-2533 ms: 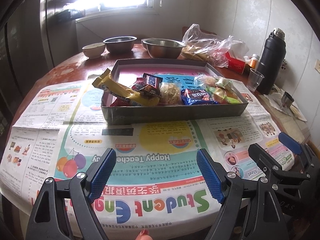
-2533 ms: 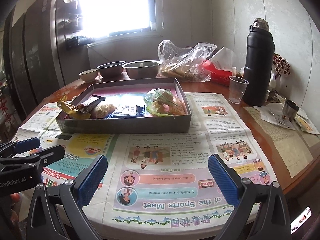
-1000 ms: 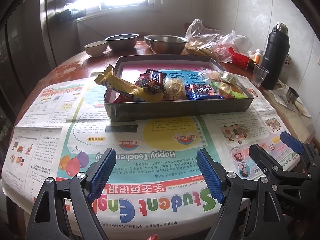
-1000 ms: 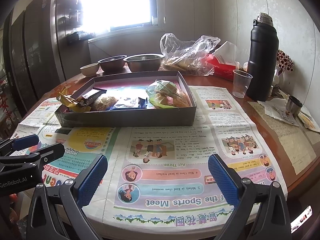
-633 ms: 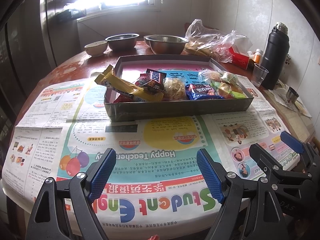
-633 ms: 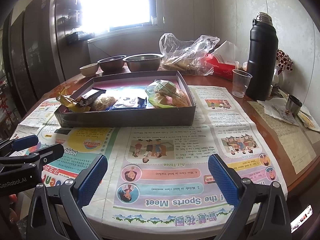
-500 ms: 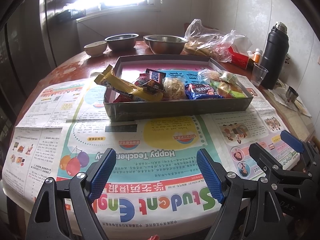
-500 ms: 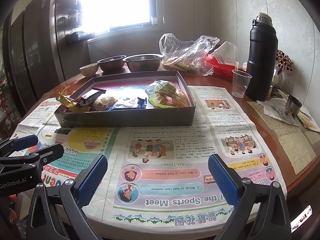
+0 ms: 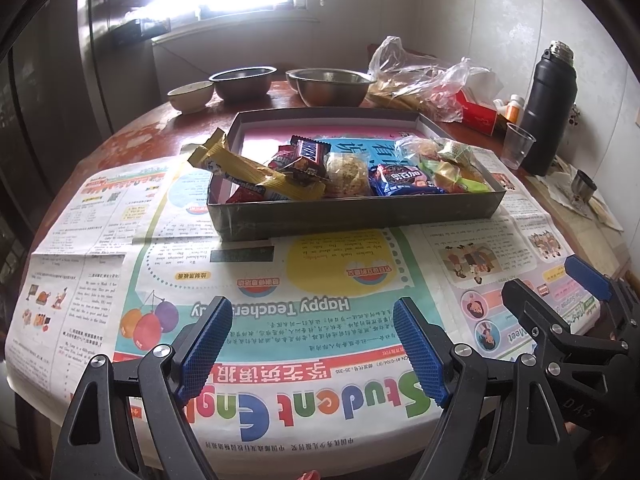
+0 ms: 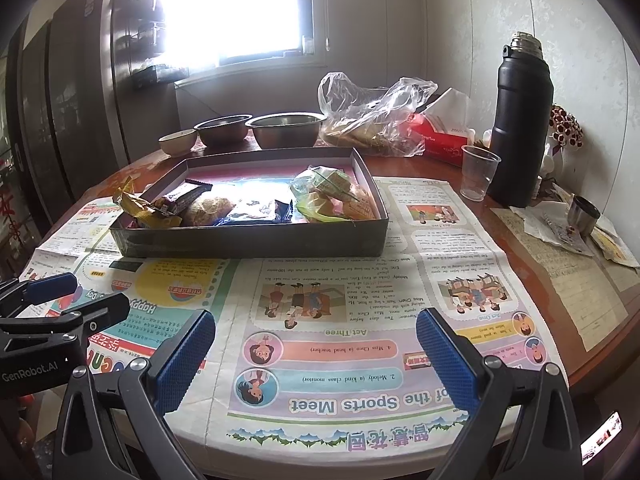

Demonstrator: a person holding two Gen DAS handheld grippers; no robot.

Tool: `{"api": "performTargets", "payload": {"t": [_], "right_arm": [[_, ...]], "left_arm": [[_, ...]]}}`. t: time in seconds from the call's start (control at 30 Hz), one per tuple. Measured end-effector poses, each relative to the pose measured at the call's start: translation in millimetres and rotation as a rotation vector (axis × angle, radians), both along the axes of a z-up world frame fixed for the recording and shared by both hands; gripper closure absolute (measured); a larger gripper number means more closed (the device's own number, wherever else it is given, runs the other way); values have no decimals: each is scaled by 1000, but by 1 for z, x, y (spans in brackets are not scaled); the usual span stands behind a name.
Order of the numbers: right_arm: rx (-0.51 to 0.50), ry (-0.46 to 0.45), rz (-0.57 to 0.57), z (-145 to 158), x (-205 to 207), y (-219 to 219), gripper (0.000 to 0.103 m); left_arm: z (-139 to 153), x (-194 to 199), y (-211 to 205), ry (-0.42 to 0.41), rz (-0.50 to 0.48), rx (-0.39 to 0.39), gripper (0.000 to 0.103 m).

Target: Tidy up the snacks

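Wrapped snacks (image 9: pixel 348 172) lie bunched along the near side of a shallow grey cardboard tray (image 9: pixel 360 214) on the colourful newspaper (image 9: pixel 312 280) covering the round wooden counter (image 10: pixel 624 320), while the left tongs (image 9: pixel 312 340) and right tongs (image 10: pixel 316 356) hang near its edge, both spread and empty

Bare newspaper (image 9: pixel 320 280) up to the snack box (image 9: pixel 360 216); bowls (image 10: pixel 286 128) and thermos (image 10: pixel 520 120) beyond.

A: What are the surfaces? The bowls (image 9: pixel 332 87) are dull brushed metal; the newspaper (image 9: pixel 280 288) is matt printed paper.

B: And the rest? The wrappers (image 9: pixel 256 178) are glossy foil and plastic, the flask (image 10: pixel 520 128) matt black, the table (image 10: pixel 600 320) worn glossy wood.
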State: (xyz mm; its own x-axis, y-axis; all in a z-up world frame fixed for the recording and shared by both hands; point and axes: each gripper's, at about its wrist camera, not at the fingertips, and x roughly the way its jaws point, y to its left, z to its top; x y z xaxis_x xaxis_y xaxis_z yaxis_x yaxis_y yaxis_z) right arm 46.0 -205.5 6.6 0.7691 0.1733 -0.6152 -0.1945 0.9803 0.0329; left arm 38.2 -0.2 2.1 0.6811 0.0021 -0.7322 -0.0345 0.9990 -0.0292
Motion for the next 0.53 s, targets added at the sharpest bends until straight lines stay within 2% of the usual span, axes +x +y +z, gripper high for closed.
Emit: {"api": "performTargets", "payload": {"t": [0.33,0.53], "right_arm": [[0,12,2,-4,3,1,1],[7,31,8,-9,13,2,1]], "left_arm": [[-5,5,2,13,-20,-22,19],[0,10,10,-21,-37,-62,19]]}}
